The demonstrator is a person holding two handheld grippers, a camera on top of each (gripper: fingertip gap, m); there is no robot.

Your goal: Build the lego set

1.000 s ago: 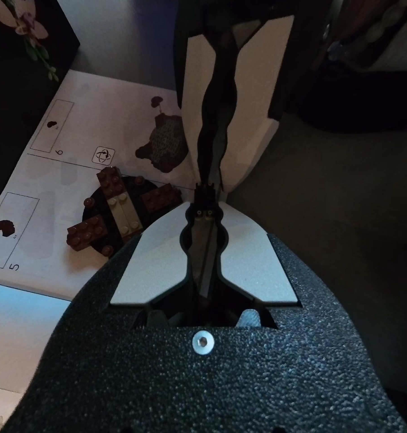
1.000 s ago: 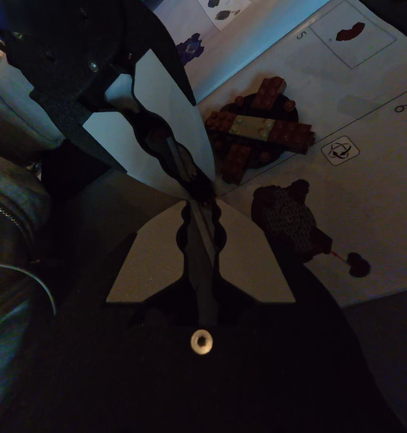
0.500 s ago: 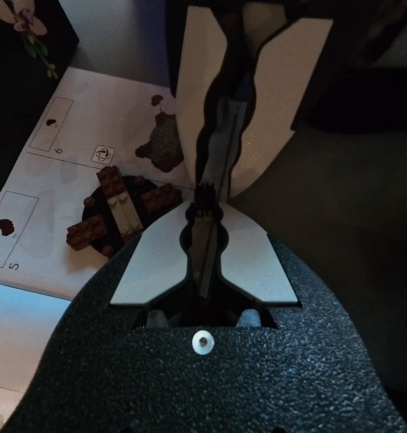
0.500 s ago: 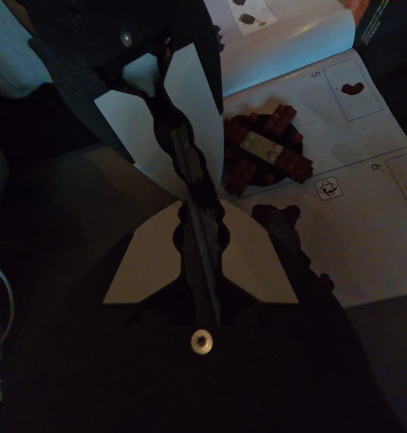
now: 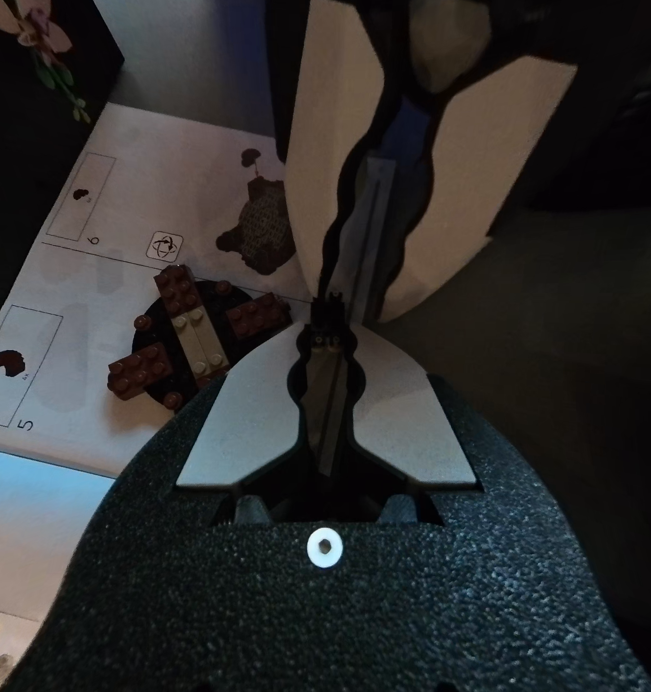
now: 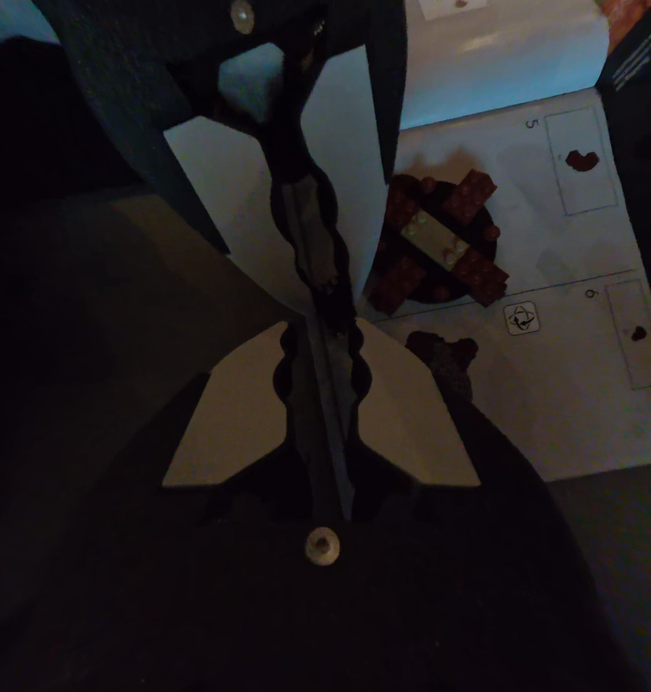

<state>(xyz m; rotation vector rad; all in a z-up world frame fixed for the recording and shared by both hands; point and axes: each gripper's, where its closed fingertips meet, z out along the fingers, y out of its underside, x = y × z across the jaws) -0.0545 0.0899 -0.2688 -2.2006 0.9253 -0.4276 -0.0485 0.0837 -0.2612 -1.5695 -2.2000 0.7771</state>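
Left gripper (image 5: 327,337): jaws narrow, pads clamped on small black piece (image 5: 328,312), held above dark table (image 5: 541,374).
Right gripper (image 5: 348,307): tip-to-tip opposite, jaws parted about piece's far end; probably no contact, view dim.
Brown-and-tan brick assembly (image 5: 189,337): near, to left, on instruction booklet (image 5: 91,262).

A dim room: dark grey tabletop (image 5: 541,374), with bluish light falling on its left edge.
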